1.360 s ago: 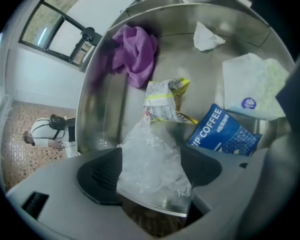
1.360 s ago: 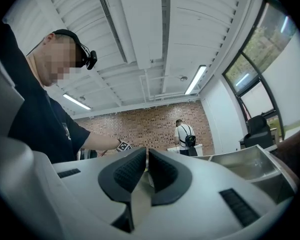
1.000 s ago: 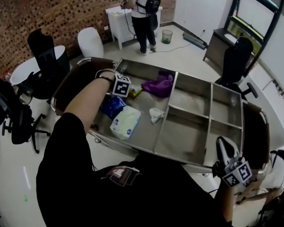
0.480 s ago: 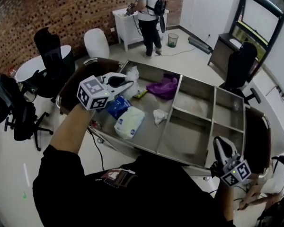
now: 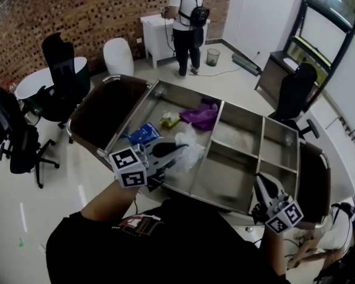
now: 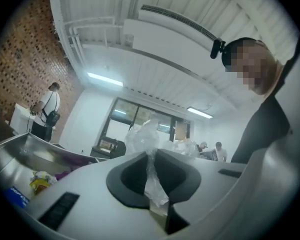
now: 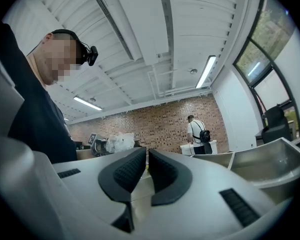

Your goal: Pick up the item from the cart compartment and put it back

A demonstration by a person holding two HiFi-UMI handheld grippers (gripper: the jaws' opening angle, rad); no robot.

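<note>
The steel cart (image 5: 216, 136) has one large compartment on the left and several smaller ones on the right. My left gripper (image 5: 176, 151) hovers over the near edge of the large compartment, shut on a crumpled clear plastic bag (image 5: 189, 149). In the left gripper view the bag (image 6: 144, 134) stands up from between the pads, pinched at the gripper (image 6: 151, 164). My right gripper (image 5: 262, 183) is beside the cart's near right corner. Its jaws are shut with nothing between them (image 7: 146, 166).
A blue packet (image 5: 143, 134), a yellow item (image 5: 168, 120) and a purple cloth (image 5: 200, 116) lie in the large compartment. Brown padded panels (image 5: 103, 110) flank the cart. A person with a backpack (image 5: 188, 13) stands at a white desk beyond; office chairs (image 5: 62, 70) stand at the left.
My left gripper rose out of the far part of the large compartment and came back toward me with the plastic bag in its jaws. The right gripper stayed put.
</note>
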